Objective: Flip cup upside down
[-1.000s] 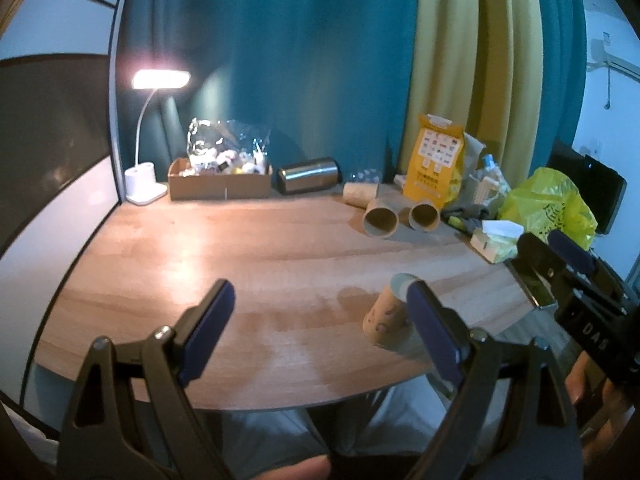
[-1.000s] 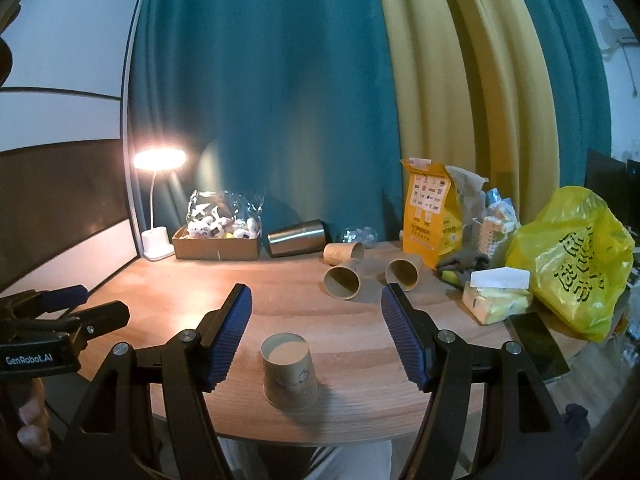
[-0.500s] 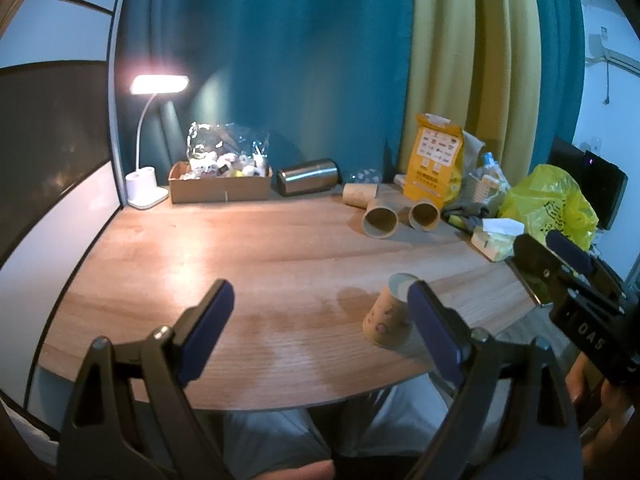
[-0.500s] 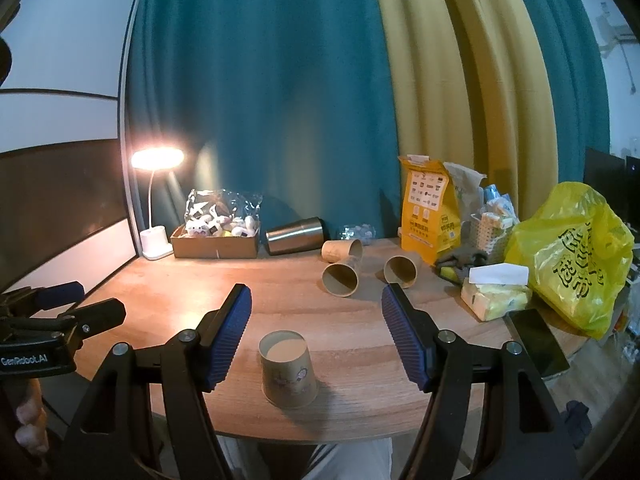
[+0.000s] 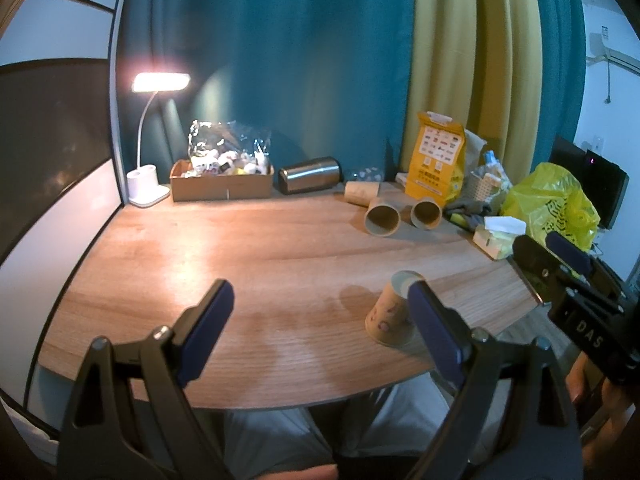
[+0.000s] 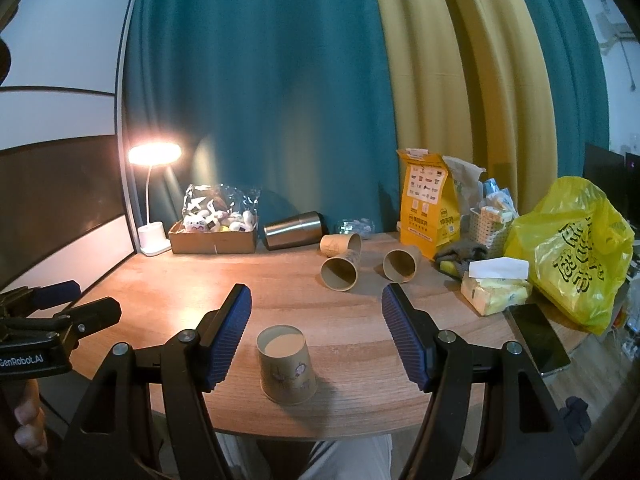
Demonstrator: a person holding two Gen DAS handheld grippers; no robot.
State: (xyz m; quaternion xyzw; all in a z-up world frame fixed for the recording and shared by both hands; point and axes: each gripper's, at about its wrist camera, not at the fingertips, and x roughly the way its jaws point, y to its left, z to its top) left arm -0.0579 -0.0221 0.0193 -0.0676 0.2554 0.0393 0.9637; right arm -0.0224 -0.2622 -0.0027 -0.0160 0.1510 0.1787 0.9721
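Already upside down, the paper cup (image 6: 286, 364) stands near the table's (image 5: 256, 248) front edge between my right gripper's (image 6: 316, 334) spread fingers, untouched; my left gripper (image 5: 320, 320), likewise spread, half hides it.

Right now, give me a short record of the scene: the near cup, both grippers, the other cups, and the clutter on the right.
near cup: brown paper cup, upside down on the wooden table, near front edge
right gripper: open, empty, fingers either side of the cup, apart from it
left gripper: open, empty
other cups: three brown paper cups on their sides
right clutter: tissue pack, yellow plastic bag, phone
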